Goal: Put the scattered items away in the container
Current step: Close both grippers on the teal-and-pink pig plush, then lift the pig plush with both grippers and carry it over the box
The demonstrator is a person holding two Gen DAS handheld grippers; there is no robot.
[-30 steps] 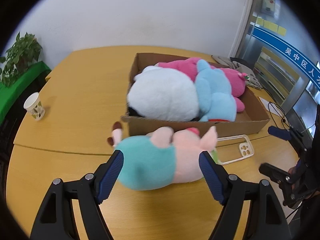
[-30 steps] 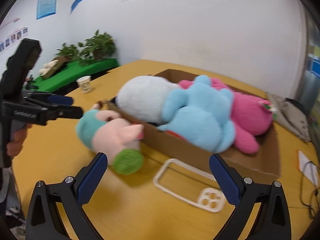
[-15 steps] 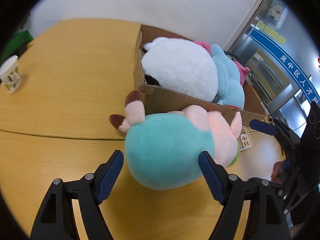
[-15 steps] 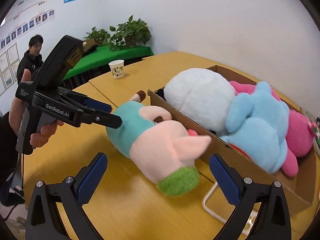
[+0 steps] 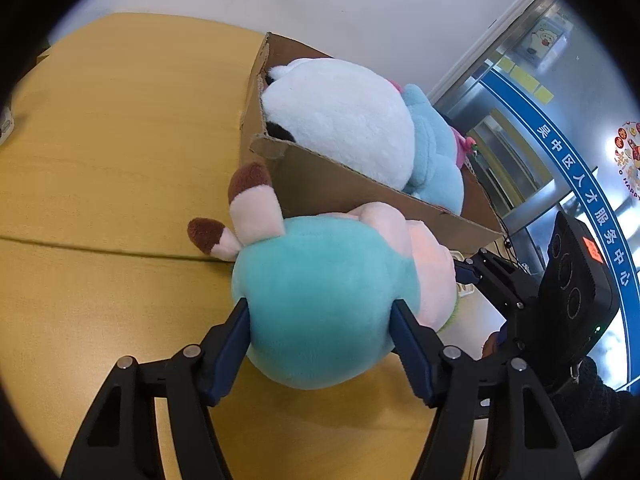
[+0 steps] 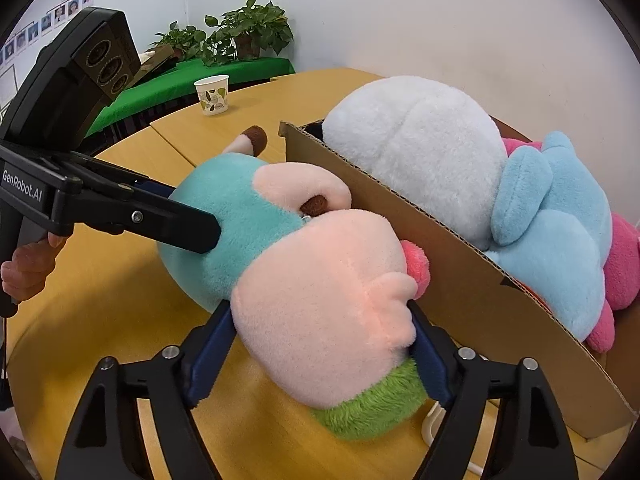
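Observation:
A teal and pink plush pig (image 5: pixel 320 296) lies on the wooden table against the front wall of the cardboard box (image 5: pixel 344 188). My left gripper (image 5: pixel 322 320) is shut on its teal body. My right gripper (image 6: pixel 322 328) is shut on its pink head (image 6: pixel 320 300), above the green collar. The left gripper's finger (image 6: pixel 176 224) shows in the right wrist view pressing the teal side. The box (image 6: pixel 440 248) holds a white plush (image 6: pixel 412 152), a light blue plush (image 6: pixel 552 232) and a pink plush (image 6: pixel 624 260).
A paper cup (image 6: pixel 213 94) stands at the far side of the table, with potted plants (image 6: pixel 236 36) on a green ledge behind it. A white phone case (image 6: pixel 434 416) lies on the table under the pig's head, mostly hidden.
Both grippers moved in and closed on the plush pig, left on the teal body, right on the pink head. Both were open around it earlier.

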